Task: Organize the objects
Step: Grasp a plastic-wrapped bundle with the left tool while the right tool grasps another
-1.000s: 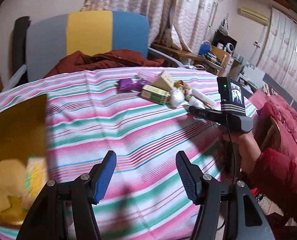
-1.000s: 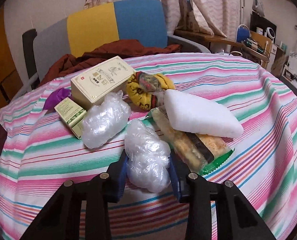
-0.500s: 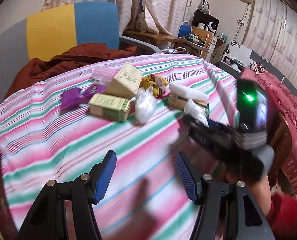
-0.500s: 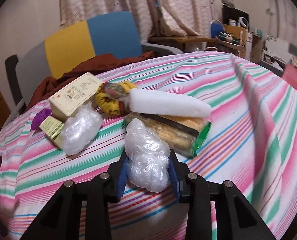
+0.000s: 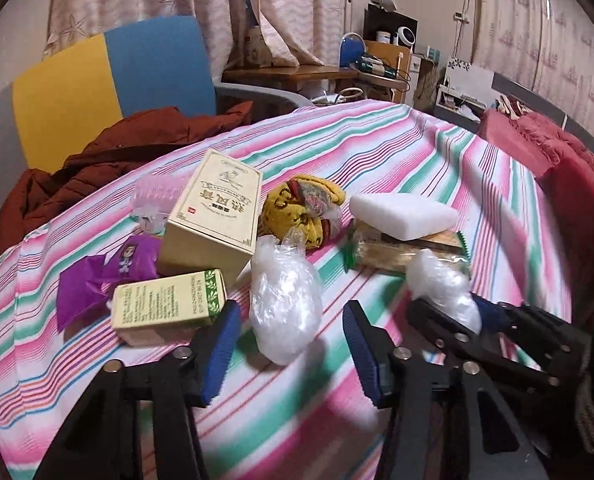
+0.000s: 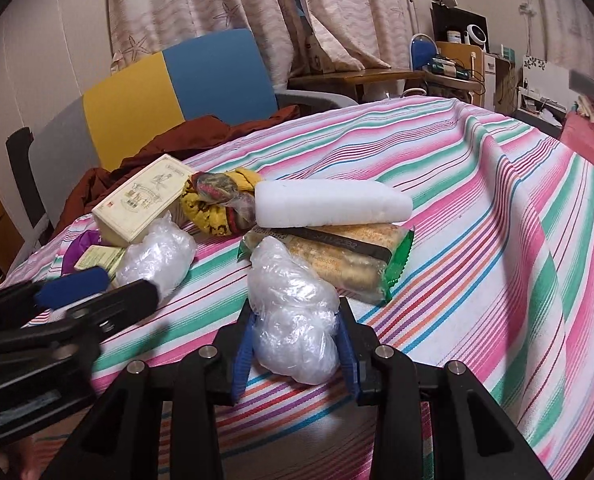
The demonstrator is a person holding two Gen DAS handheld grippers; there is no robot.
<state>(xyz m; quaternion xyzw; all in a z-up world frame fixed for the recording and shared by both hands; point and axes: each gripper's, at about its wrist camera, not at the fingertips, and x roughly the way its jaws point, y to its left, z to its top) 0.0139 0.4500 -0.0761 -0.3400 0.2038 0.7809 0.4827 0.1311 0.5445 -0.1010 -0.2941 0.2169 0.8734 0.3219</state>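
A pile lies on the striped tablecloth [image 5: 437, 152]: a cream box [image 5: 217, 216], a small green-and-white box [image 5: 169, 304], a purple wrapper [image 5: 97, 276], a yellow patterned cloth [image 5: 297, 208], a white foam block [image 5: 401, 214] lying on a green-edged snack pack [image 5: 401, 252]. One clear plastic bundle [image 5: 285, 304] sits between the fingers of my left gripper [image 5: 289, 320], whose jaws are closing; the pads stand apart from it. My right gripper [image 6: 297, 320] is shut on a second clear plastic bundle [image 6: 297, 332]. In the left wrist view the right gripper [image 5: 457, 312] sits close on the right.
A chair with a yellow and blue back [image 5: 117, 88] stands behind the table, with a brown jacket [image 5: 117, 156] draped on it. A wooden desk [image 5: 297, 76] with clutter is at the back. Red bedding [image 5: 557, 152] lies to the right. A small clear container [image 5: 157, 196] sits behind the cream box.
My left gripper has swung right across the table to the pile, now framing a plastic bundle, and its jaws have narrowed. The right gripper keeps its bundle and has rolled a little.
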